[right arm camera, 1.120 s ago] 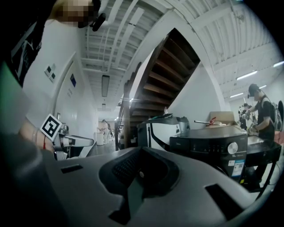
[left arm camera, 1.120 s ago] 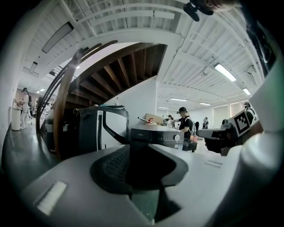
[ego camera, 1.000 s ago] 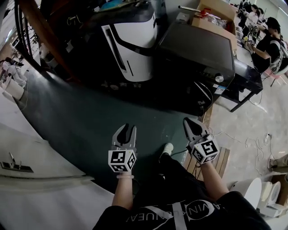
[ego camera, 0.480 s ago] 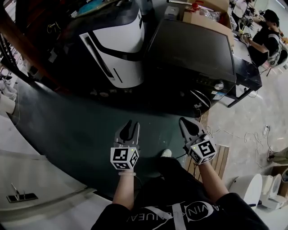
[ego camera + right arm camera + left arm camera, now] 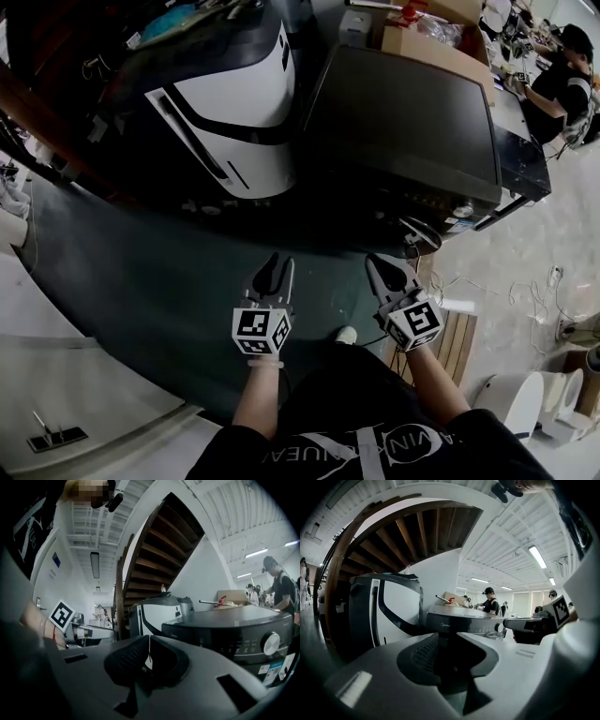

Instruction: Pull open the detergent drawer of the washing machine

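Note:
A dark front-loading washing machine (image 5: 403,112) stands ahead and to the right, seen from above in the head view. Its control panel (image 5: 464,620) carries a silver knob (image 5: 271,643) at the right; I cannot make out the drawer's outline on the panel's left part. My left gripper (image 5: 274,270) hangs in the air short of the machine, slightly open and holding nothing (image 5: 451,654). Beside it, my right gripper (image 5: 386,270) is also short of the front, and its pads (image 5: 136,658) meet with only a thin slit, nothing between them.
A white and black appliance (image 5: 234,103) stands left of the washer, under a wooden stair. Cardboard boxes (image 5: 436,42) lie behind it. A person (image 5: 562,66) sits at a desk at the far right. Cables (image 5: 506,291) and a wooden pallet (image 5: 459,337) lie on the floor to the right.
Both grippers have moved forward toward the washing machine, which now sits closer and larger in the head view. Neither gripper's jaws have visibly changed.

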The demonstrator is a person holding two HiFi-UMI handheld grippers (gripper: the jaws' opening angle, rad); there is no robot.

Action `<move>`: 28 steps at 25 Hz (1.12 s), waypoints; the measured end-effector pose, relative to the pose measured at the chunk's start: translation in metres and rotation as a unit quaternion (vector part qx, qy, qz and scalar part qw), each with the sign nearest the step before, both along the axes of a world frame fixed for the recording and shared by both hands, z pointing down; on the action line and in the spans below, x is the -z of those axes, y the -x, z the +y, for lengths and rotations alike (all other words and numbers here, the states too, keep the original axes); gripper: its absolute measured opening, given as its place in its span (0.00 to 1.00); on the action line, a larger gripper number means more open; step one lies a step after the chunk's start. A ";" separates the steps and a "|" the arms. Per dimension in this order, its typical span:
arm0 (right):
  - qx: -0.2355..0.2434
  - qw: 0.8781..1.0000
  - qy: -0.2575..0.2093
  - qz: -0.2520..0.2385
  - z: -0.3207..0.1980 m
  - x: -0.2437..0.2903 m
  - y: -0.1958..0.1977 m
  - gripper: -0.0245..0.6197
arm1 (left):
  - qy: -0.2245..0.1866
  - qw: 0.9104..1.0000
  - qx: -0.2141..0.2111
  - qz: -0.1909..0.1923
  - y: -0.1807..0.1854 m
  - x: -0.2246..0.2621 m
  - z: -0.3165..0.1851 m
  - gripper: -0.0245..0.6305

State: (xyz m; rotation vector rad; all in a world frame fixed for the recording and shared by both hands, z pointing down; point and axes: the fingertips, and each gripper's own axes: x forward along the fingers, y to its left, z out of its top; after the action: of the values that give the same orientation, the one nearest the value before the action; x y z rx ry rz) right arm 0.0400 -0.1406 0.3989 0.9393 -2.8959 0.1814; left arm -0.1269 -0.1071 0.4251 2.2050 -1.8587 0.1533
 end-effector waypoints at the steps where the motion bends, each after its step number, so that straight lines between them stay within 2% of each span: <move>1: -0.002 1.000 0.003 0.002 -0.006 -0.001 0.001 0.06 | 0.000 1.000 0.000 0.001 0.000 0.000 -0.007 0.21; 8: -0.013 1.000 0.013 -0.009 -0.034 -0.009 0.005 0.06 | 0.014 1.000 -0.017 0.016 -0.005 -0.009 -0.042 0.21; 13: -0.026 0.999 0.025 -0.009 -0.044 -0.020 0.007 0.06 | 0.033 0.998 -0.053 0.018 -0.015 -0.021 -0.060 0.21; 18: -0.045 0.998 0.037 -0.006 -0.059 -0.030 0.014 0.06 | 0.044 0.995 -0.080 0.043 -0.017 -0.034 -0.087 0.21; 22: -0.062 0.997 0.045 -0.001 -0.068 -0.038 0.020 0.06 | 0.057 0.989 -0.108 0.078 -0.020 -0.052 -0.106 0.21; 28: -0.088 0.994 0.058 -0.002 -0.086 -0.049 0.030 0.06 | 0.077 0.974 -0.170 0.128 -0.039 -0.081 -0.134 0.21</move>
State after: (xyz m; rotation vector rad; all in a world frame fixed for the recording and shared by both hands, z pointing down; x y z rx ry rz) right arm 0.0099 -0.2268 0.4479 1.1741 -2.7690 0.3591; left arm -0.0883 -0.2410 0.5059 2.2905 -1.2845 0.0693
